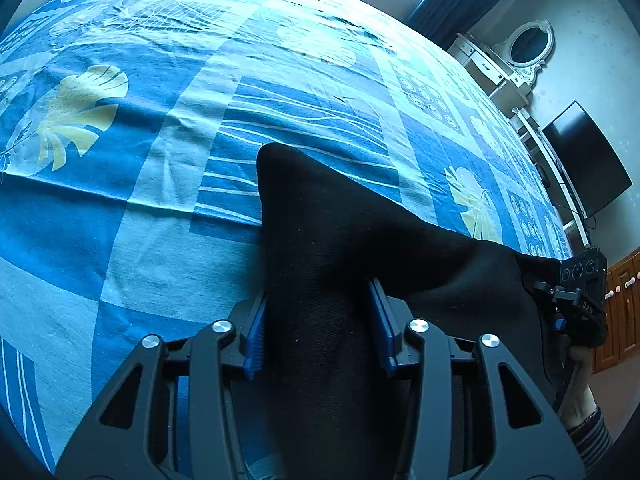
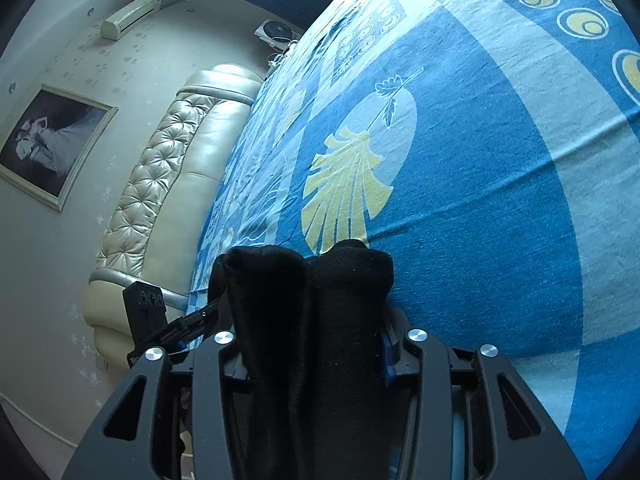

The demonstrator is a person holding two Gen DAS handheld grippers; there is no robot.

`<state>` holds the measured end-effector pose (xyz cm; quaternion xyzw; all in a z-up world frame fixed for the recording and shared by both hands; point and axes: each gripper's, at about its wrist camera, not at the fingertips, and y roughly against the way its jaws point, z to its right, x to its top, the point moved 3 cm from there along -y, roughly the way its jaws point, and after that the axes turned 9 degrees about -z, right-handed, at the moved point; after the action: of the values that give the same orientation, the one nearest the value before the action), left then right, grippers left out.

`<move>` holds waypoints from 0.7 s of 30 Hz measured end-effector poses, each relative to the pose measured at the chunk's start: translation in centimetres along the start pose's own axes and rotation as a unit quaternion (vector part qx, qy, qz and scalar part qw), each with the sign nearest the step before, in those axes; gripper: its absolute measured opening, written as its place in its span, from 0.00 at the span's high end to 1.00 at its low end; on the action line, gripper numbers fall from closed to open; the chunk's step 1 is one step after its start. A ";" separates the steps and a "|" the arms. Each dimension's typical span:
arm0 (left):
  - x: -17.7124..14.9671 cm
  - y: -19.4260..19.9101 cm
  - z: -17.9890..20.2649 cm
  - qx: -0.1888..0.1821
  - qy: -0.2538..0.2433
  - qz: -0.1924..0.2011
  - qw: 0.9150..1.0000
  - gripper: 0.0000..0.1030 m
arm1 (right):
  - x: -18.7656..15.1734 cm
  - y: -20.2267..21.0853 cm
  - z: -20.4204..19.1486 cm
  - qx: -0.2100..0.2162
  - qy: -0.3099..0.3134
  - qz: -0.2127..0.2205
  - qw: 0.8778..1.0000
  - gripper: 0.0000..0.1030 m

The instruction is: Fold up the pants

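Reader: Pants (image 1: 328, 220) are named in the task; where are they found, and how are they held?

Describer: Black pants are seen bunched lengthwise on a blue patterned bed sheet (image 1: 160, 240); one end is passed between the jaws of the left gripper (image 1: 318, 292), and its tip is laid forward on the sheet; in the right wrist view two thick black rolls (image 2: 304, 280) are carried between the jaws of the right gripper (image 2: 310, 332), and their ends are rested on the sheet, with a padded headboard (image 2: 168, 184) seen well apart on the left.

Reader: Is the cloth clenched or released?

Describer: That cannot be told for either tool; the gap is filled by cloth on both, and blue pads (image 1: 256, 332) are seen right at the fabric's edges, but pressure is not shown; at the right gripper the pads are mostly hidden by the rolls.

Reader: Which step is judged to be in hand?

Describer: A fold is probably being set down; the doubled cloth is already lowered onto the bed.

Reader: What is called for next?

Describer: A full release is likely needed, then both tools are to be drawn straight back, so the layers are not dragged open; after that the bundle may need to be flattened and folded across.
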<state>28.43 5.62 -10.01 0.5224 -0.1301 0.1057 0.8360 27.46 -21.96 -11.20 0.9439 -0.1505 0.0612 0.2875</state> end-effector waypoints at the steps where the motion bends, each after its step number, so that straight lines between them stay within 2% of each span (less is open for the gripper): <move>1: -0.1 0.1 -0.1 -0.008 0.005 0.001 1.000 0.38 | -0.1 0.1 -0.2 0.001 -0.003 0.000 1.000 0.52; 2: -0.3 0.3 -0.3 -0.027 0.013 0.000 1.000 0.25 | -0.3 0.3 -0.3 0.001 -0.007 0.000 1.000 0.47; 5: -1.3 1.3 -0.9 -0.057 0.030 0.002 0.998 0.15 | -1.6 1.6 -0.6 0.007 -0.016 0.000 1.000 0.34; 8: -3.8 2.4 -1.2 -0.076 0.033 -0.004 0.997 0.15 | -3.4 3.2 -0.5 0.008 -0.019 -0.001 1.000 0.29; 14: -10.1 4.2 -0.8 -0.108 0.037 -0.019 0.993 0.14 | -8.6 4.6 -0.7 0.015 -0.015 -0.027 0.999 0.28; 17: -12.0 4.5 -0.4 -0.125 0.050 -0.019 0.991 0.14 | -10.4 4.3 -1.5 -0.002 0.002 -0.028 1.000 0.25; 18: -12.3 4.4 -0.2 -0.127 0.052 -0.019 0.990 0.15 | -10.5 4.2 -1.7 -0.009 0.004 -0.025 1.000 0.25; 19: -12.4 4.3 0.1 -0.123 0.050 -0.020 0.991 0.20 | -10.5 3.9 -1.9 -0.022 0.005 -0.024 0.999 0.25; 20: -12.4 4.1 0.4 -0.121 0.047 -0.023 0.991 0.37 | -10.4 3.7 -2.0 -0.029 0.005 -0.024 0.999 0.31; 21: -12.3 3.9 0.6 -0.118 0.046 -0.028 0.991 0.40 | -10.5 3.4 -2.1 -0.042 0.002 -0.027 0.999 0.39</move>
<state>15.50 6.31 -10.48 0.4177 -0.0884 0.0905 0.8997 16.38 -20.88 -9.80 0.9346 -0.1268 0.0490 0.3288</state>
